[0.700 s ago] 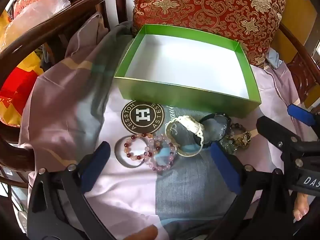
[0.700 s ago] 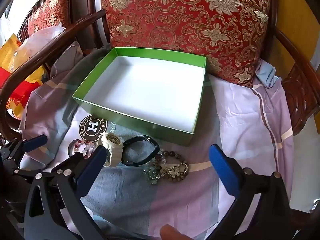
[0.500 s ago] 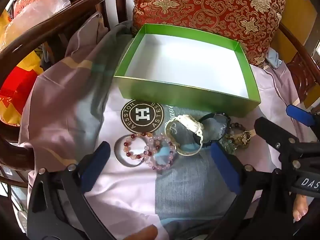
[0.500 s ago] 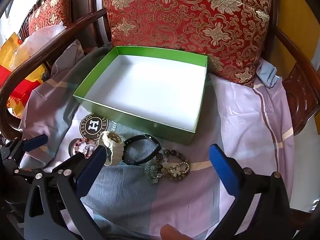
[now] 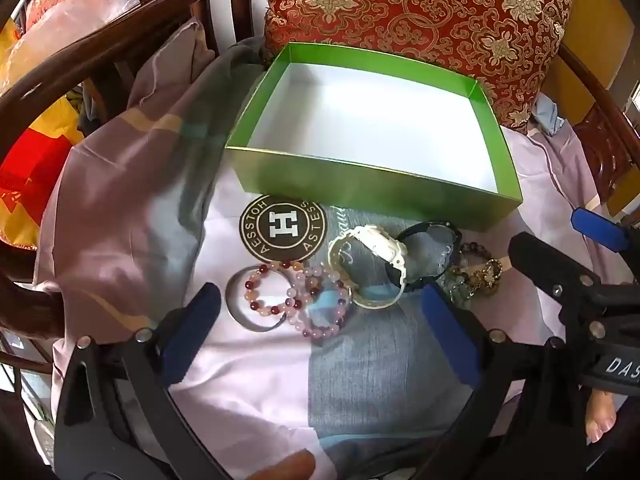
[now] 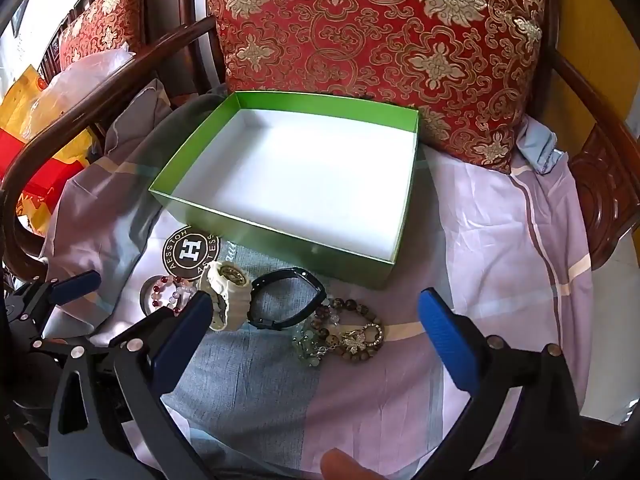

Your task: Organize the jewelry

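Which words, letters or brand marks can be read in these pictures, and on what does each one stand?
"AESSTOH" with a big "H" in the middle: round brown emblem printed on the bedsheet.
"ASTESS": the same emblem's other arc; its last letters are unsure.
"DAS": white letters, cut off by the picture's edge, on the right gripper body as the left wrist view shows it.
Pale cursive writing beside the emblem: unreadable.
White watch dial: too small.

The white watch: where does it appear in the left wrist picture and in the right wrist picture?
Left wrist view: the white watch lies right of centre, just below the green box's front wall.
Right wrist view: the white watch lies lower left, partly behind a blue finger.
Shared landmark: the round brown logo on the cloth, up and left of the watch in both.
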Tool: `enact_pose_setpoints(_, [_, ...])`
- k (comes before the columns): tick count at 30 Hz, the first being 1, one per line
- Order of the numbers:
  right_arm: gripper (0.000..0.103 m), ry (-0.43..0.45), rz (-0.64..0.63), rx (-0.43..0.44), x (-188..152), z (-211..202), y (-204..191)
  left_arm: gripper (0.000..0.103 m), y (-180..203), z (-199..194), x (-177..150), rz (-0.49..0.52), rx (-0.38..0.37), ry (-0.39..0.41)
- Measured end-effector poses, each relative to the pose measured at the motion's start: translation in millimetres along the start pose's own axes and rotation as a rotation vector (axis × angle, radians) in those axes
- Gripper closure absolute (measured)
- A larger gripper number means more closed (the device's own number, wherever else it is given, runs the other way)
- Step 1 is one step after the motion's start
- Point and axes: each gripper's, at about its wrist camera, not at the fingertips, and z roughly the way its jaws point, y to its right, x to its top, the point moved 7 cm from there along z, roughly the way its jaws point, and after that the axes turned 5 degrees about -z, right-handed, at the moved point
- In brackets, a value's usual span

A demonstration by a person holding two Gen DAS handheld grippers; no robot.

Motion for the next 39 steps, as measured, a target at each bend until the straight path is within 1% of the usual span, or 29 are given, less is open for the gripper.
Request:
enact_pose_setpoints(1, [0.001,0.000,-0.001,0.000,-0.3,0.2,0.3,0.002,-4.2,0.5,2.7,-0.001,-0.005,-0.007])
enact_pose_setpoints(13, [0.001,-0.001,-0.004,-0.002,-1.0,1.0,-2.1,0.002,-3.2,3.5,2.4,0.003,-0.005,-0.018])
enact_pose_setpoints(39, [0.001,0.013,-0.018,0.016,-0.7,-0.6,-6.4,0.002,-2.0,7.5,-2.0,0.006,-0.004,-0.024])
